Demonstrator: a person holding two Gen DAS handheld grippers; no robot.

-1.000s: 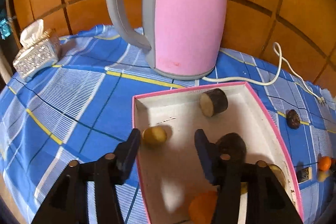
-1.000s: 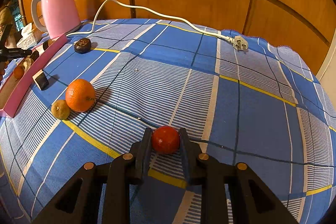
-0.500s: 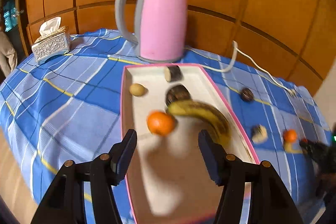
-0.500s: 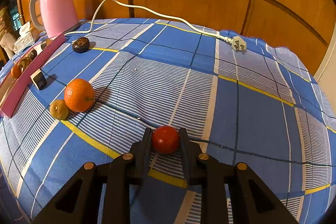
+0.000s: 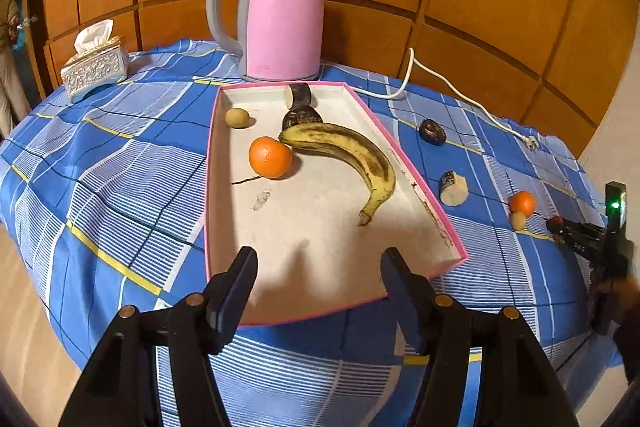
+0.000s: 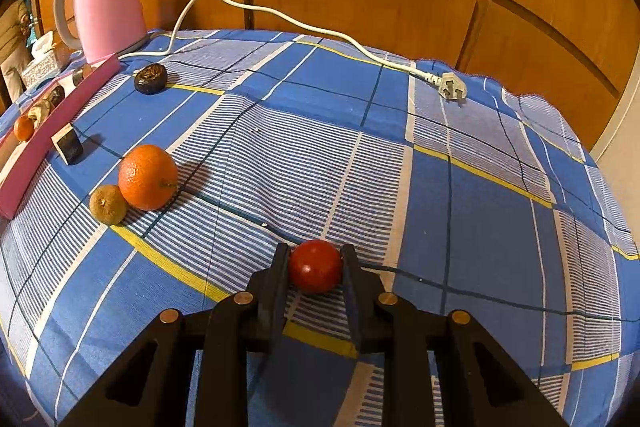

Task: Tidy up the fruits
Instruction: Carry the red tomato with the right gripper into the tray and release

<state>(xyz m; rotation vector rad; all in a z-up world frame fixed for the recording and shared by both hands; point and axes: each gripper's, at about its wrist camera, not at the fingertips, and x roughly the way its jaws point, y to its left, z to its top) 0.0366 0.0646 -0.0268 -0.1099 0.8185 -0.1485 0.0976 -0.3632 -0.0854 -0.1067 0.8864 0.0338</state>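
Red tomato (image 6: 315, 265) sits clamped between our right gripper (image 6: 315, 269) jaws; our left gripper (image 5: 318, 287) jaws are opening, empty, with the pink tray (image 5: 456, 247) and banana (image 5: 348, 155) just ahead

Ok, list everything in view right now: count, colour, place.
tray: 1, pink rim, by kettle
banana: 1, yellow, in tray
oranges: 2, one in tray, one on cloth
dark chunks: 2, tray's far end
small brown fruits: 2, one in tray, one beside cloth orange
dark fruit: 1, on cloth
cut piece: 1, beside tray
red fruit: 1, in right gripper
kettle: 1, pink
plug: 1, white
tissue box: 1, silver
left gripper: opening, empty
right gripper: shut on red fruit
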